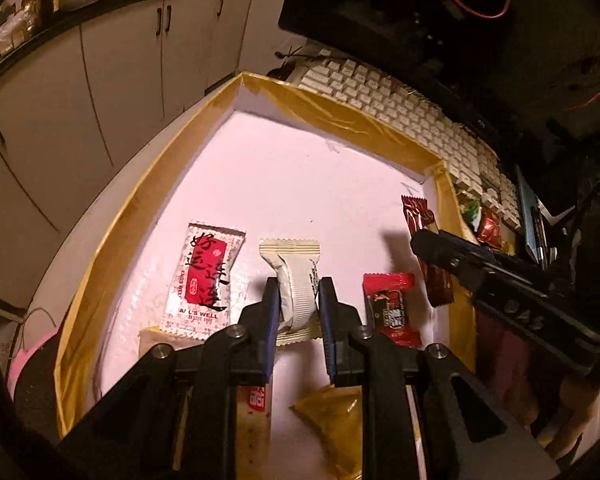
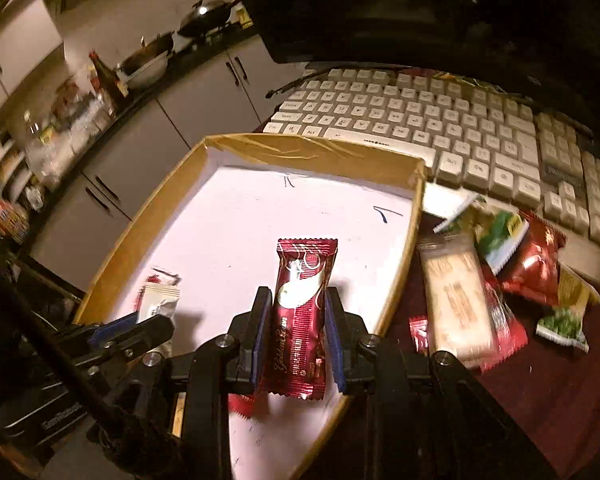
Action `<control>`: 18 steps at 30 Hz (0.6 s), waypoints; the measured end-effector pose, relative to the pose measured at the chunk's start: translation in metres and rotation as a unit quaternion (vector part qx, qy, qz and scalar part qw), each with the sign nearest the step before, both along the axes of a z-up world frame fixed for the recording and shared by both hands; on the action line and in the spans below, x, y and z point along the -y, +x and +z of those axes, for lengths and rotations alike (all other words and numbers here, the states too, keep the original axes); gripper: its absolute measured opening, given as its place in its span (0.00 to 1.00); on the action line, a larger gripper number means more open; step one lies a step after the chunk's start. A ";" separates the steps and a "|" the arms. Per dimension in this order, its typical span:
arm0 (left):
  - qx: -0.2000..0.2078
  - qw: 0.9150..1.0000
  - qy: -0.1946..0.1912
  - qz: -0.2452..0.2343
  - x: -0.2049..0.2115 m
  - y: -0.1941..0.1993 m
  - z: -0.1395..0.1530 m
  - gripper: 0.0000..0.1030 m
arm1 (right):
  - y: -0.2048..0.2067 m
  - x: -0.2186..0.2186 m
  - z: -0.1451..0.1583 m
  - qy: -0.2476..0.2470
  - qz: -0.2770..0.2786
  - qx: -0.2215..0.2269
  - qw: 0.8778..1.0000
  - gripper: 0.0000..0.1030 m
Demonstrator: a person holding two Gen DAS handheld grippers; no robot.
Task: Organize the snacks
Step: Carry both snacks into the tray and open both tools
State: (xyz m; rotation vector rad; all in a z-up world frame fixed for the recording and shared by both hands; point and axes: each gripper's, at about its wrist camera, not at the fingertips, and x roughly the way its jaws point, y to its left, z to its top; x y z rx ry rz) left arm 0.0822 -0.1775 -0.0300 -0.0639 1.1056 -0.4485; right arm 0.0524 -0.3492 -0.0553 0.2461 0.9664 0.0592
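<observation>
My left gripper (image 1: 299, 286) is shut on a cream-white snack packet (image 1: 296, 276), held above the white floor of a shallow box with a yellow taped rim (image 1: 332, 110). My right gripper (image 2: 298, 294) is shut on a dark red wrapped bar (image 2: 300, 312), which stands upright over the same box (image 2: 312, 148). In the left wrist view the right gripper (image 1: 422, 242) reaches in from the right with the red bar (image 1: 418, 212). The right wrist view shows the left gripper (image 2: 134, 322) low on the left with its cream packet (image 2: 158, 298).
On the box floor lie a red-and-white packet (image 1: 204, 276), a red packet (image 1: 392, 308), a yellow packet (image 1: 332, 412) and a tan bar (image 1: 252, 408). A pile of loose snacks (image 2: 500, 280) lies right of the box. A white keyboard (image 2: 440, 132) sits behind.
</observation>
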 end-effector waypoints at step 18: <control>0.058 0.998 0.027 -0.011 0.008 -0.026 0.017 0.56 | -0.065 0.024 0.034 0.115 -0.018 0.084 0.990 0.53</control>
